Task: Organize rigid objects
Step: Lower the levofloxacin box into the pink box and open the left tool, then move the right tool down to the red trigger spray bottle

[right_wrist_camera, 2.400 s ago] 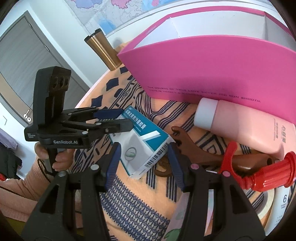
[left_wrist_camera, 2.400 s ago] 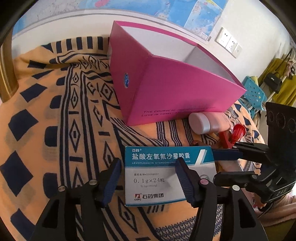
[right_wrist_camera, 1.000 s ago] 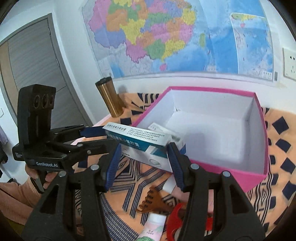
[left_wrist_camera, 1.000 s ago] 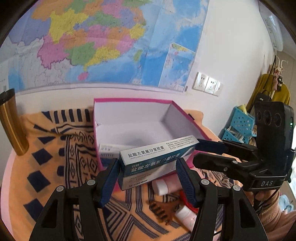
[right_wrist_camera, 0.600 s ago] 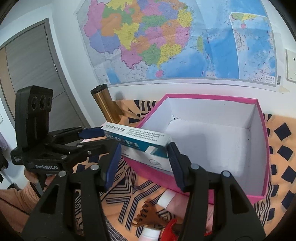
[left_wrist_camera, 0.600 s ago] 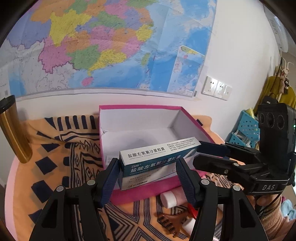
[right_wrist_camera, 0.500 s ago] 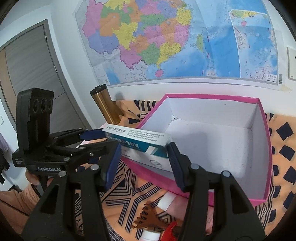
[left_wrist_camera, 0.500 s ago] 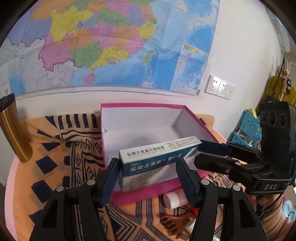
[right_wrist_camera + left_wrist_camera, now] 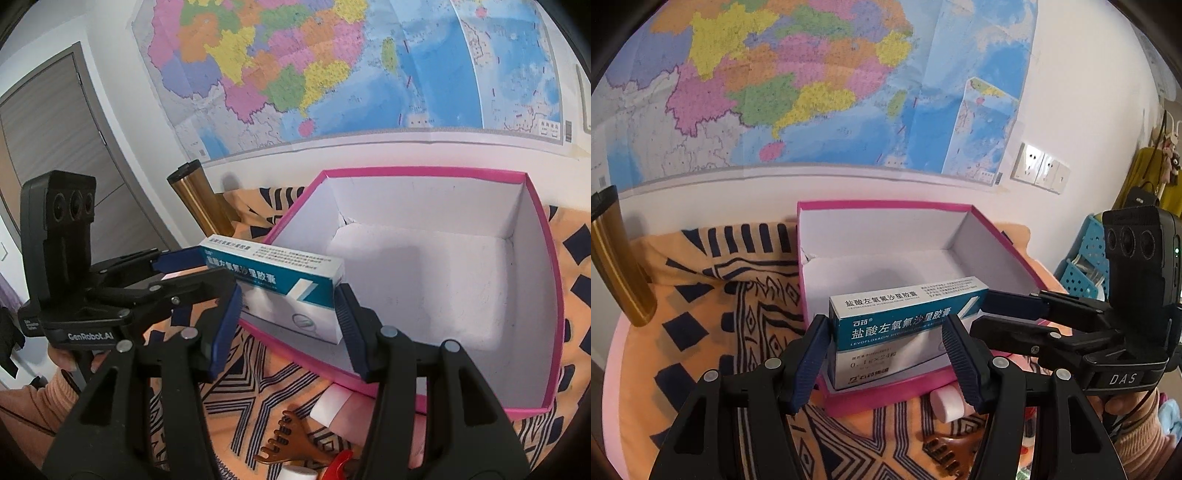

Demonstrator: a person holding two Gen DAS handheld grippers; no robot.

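A blue-and-white medicine box (image 9: pixel 905 321) hangs over the near left part of the open pink box (image 9: pixel 886 203), its lower edge dipping just inside the front wall. My left gripper (image 9: pixel 886 350) is shut on it across its width. From the right, my right gripper (image 9: pixel 990 314) clamps the box's right end. In the right wrist view the medicine box (image 9: pixel 273 280) sits between the pads of my right gripper (image 9: pixel 288 321), and my left gripper (image 9: pixel 195 269) holds its left end. The pink box (image 9: pixel 424 170) has a bare white inside.
A gold flask (image 9: pixel 617 258) stands at the far left on the patterned orange cloth (image 9: pixel 701 295). In front of the pink box lie a pink bottle with a white cap (image 9: pixel 945 402) and a brown comb (image 9: pixel 288 443). A blue basket (image 9: pixel 1082 266) stands at the right.
Both grippers have carried the medicine box forward and a little down, from in front of the pink box to over its near edge. Neither grip has changed.
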